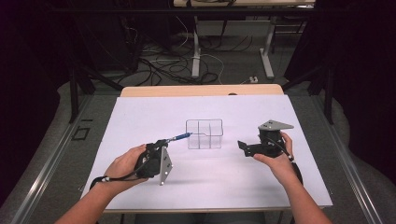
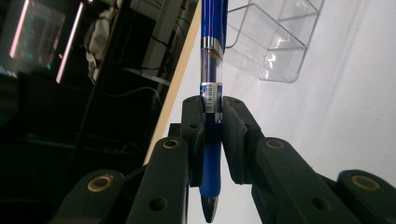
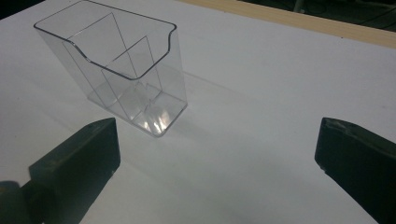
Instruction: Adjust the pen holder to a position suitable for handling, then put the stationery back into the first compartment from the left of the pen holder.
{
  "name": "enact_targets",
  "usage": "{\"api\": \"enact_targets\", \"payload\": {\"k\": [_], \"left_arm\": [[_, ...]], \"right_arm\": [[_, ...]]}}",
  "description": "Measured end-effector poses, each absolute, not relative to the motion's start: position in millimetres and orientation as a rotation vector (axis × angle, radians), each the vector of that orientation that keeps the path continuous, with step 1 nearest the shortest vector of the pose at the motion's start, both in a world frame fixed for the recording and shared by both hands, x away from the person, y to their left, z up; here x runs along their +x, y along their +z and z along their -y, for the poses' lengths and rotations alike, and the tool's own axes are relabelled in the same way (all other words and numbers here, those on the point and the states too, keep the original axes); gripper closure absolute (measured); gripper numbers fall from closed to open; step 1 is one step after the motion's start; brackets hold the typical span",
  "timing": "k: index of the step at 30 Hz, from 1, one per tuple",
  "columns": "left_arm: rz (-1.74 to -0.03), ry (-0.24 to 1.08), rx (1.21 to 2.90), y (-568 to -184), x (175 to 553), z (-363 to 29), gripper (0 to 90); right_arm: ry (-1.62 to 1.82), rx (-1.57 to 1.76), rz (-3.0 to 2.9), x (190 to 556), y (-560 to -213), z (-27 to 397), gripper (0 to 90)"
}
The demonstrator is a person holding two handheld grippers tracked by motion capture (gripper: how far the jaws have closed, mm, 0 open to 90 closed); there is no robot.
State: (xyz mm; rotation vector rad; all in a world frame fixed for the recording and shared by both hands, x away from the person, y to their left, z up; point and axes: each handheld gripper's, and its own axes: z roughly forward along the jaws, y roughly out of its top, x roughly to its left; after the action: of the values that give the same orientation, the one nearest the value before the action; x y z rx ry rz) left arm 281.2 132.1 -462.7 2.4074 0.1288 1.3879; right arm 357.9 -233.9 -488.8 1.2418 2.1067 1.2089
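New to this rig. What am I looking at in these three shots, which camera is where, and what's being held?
No robot arm here: a person holds a two-jaw gripper in each hand. The high view looks down on the white table. The other two pictures come from cameras riding on the grippers, looking along their black jaws. A clear plastic organizer with dividers stands mid-table, empty. The left gripper is clamped on a blue pen, which points toward the organizer. The right gripper holds nothing; its jaws stand wide apart, facing the organizer from the other side.
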Motion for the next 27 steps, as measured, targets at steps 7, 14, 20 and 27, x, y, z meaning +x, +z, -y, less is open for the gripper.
{"api": "enact_targets", "payload": {"k": [7, 14, 20, 27], "left_arm": [[0.142, 1.542, 2.439, -472, 271, -118, 79.3], [0.295, 1.602, 2.46, -477, 269, -108, 79.3], [0.367, 1.618, 2.474, -477, 267, -106, 79.3], [0.379, 1.613, 2.461, -480, 263, -103, 79.3]], "right_arm": [[1.186, 1.195, -2.162, 358, -487, 231, 0.3], [1.16, 1.106, -2.238, 358, -478, 225, 5.0], [1.132, 0.962, -2.288, 356, -466, 212, 15.0], [1.105, 0.767, -2.348, 350, -445, 196, 25.7]]}}
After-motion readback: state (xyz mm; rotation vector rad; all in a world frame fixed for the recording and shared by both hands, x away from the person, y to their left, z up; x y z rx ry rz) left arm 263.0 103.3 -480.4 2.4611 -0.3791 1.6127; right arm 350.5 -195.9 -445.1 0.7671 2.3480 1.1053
